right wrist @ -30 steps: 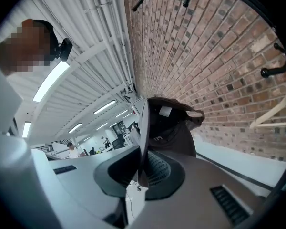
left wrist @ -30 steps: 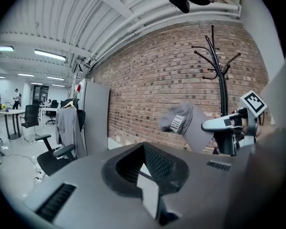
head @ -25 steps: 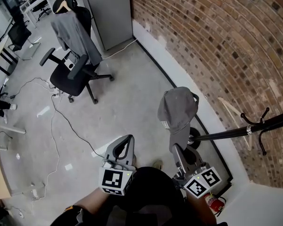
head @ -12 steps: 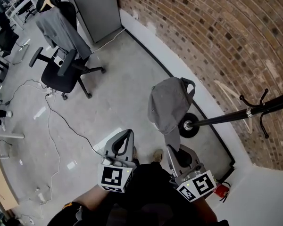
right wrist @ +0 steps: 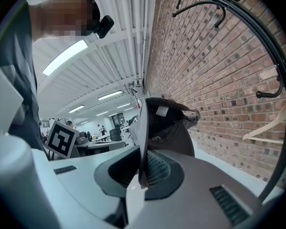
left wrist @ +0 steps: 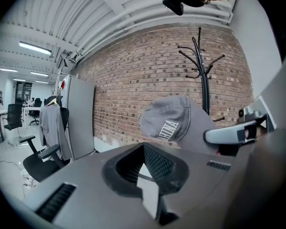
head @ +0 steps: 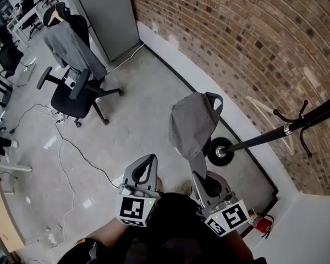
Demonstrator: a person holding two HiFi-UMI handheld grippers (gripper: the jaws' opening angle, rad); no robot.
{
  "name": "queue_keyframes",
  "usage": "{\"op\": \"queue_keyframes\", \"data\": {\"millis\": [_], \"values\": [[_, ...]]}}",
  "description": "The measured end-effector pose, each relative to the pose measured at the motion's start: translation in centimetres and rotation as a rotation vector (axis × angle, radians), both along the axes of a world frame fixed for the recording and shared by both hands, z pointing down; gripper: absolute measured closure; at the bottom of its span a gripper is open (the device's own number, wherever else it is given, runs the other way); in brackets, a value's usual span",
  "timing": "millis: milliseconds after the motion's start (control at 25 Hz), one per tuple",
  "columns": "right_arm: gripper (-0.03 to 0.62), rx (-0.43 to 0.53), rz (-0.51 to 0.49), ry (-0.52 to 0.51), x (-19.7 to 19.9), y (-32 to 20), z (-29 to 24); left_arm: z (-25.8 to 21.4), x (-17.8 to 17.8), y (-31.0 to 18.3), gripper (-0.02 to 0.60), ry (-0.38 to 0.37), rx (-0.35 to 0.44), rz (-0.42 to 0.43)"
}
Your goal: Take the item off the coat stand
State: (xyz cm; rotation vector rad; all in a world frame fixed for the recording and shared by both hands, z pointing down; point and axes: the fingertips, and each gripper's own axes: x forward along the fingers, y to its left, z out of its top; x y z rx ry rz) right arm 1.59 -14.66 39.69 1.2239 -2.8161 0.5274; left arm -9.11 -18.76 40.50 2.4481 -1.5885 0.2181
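Head view against a second ago: the left gripper sits in the same low spot, its jaws together with nothing between them. The grey cap has drawn leftward, away from the black coat stand. The stand's round base now shows whole just right of the brim instead of partly behind it. The right gripper has followed beneath the cap. Its jaws are closing, with the cap's brim pinched between them, so the cap is off the stand and rises beyond those jaw tips.

The cap is faded grey cotton with a rounded crown, and a strap loop stands at its far upper edge.

Left gripper view shows what the head view cannot. The cap is seen from outside, up and to the right of the left gripper's closed jaws. White block lettering runs across its front, and the coat stand rises with curved hooks behind it.

Right gripper view looks into the cap instead. The brim rises edge-on straight out of the right gripper, and the dark lining and a white label lie past the tips. The coat stand arcs far to the right of the jaws.

Only the head view shows the floor, with an office chair far beyond the left jaws.
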Motion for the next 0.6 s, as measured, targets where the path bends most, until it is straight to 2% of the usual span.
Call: {"op": "queue_keyframes", "data": {"millis": [160, 480, 600], "values": [[0.565, 0.016, 0.005, -0.003, 0.25, 0.01, -0.26, 0.16, 0.18, 0.22, 0.555, -0.017, -0.016, 0.004], [0.565, 0.032, 0.008, 0.008, 0.29, 0.23, -0.76, -0.62, 0.43, 0.21, 0.555, 0.005, 0.017, 0.005], [0.565, 0.031, 0.010, 0.013, 0.46, 0.23, -0.78, -0.34, 0.52, 0.38, 0.555, -0.005, -0.005, 0.008]]}}
